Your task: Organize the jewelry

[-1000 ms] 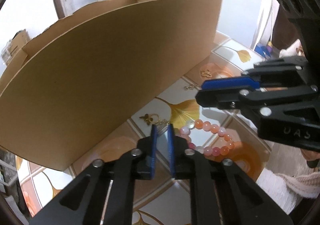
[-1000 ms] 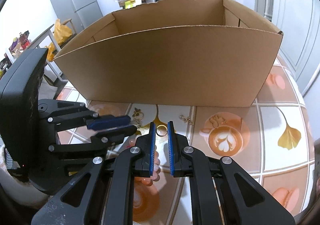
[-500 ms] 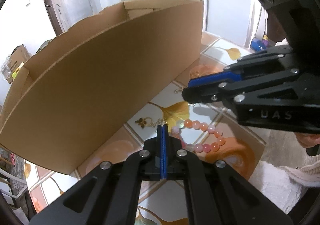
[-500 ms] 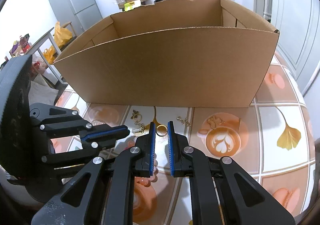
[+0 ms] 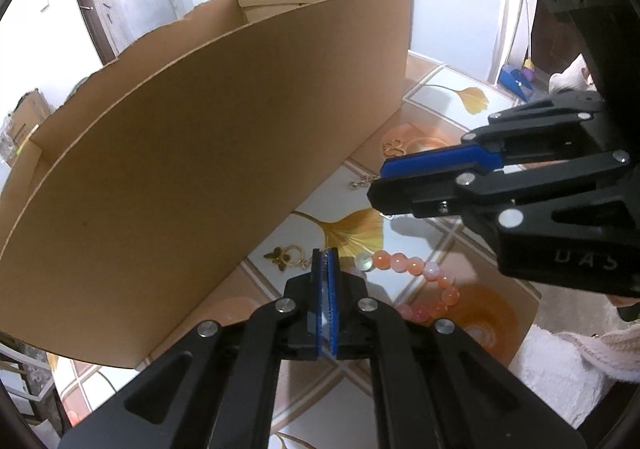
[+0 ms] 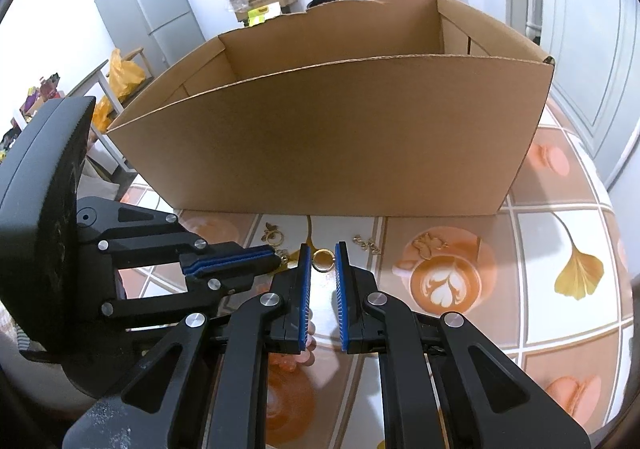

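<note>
On the tiled tabletop, in front of a tall cardboard box, lies the jewelry. It includes a pink-orange bead bracelet, a gold earring with a flower charm, a gold ring, a short chain piece and a gold butterfly charm. My left gripper points down at the earring's chain end. Its pads are almost together and just starting to open, with the chain end pinched at their tips. My right gripper hovers beside it, slightly open, nothing between its pads. The ring lies just beyond its tips.
The box fills the far side of the table and its wall stands close behind the jewelry. A white sleeve shows at the lower right. A fridge and cluttered shelves stand beyond the table's left edge.
My left jaws went from a clear gap to nearly shut around the earring's chain end. The left view shifted slightly. The right gripper has not moved.
</note>
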